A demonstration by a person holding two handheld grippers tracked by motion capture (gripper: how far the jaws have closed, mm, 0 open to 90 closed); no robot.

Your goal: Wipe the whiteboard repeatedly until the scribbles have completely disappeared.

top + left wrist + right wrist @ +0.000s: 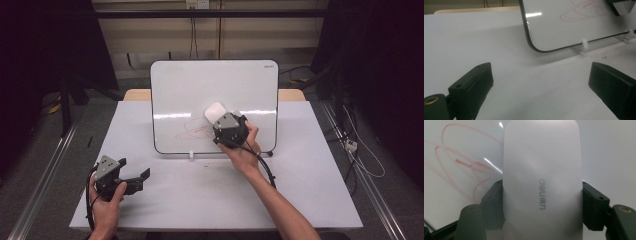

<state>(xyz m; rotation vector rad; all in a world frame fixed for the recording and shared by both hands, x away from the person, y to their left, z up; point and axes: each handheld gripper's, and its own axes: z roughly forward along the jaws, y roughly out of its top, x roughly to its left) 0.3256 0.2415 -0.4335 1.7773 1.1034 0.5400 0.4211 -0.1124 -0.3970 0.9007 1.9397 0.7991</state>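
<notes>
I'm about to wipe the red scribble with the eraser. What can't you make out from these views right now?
- Eraser underside: right gripper view, hidden by its own body, so contact with the whiteboard is unclear.
- Red scribble: high view, faint and small, partly behind the right gripper.
- Specks on the table: too small to identify.

A lab or test room: a white table (165, 200) on a bare floor, metal rails (45, 175), loose cables (360, 150), wall sockets (196, 4).
</notes>
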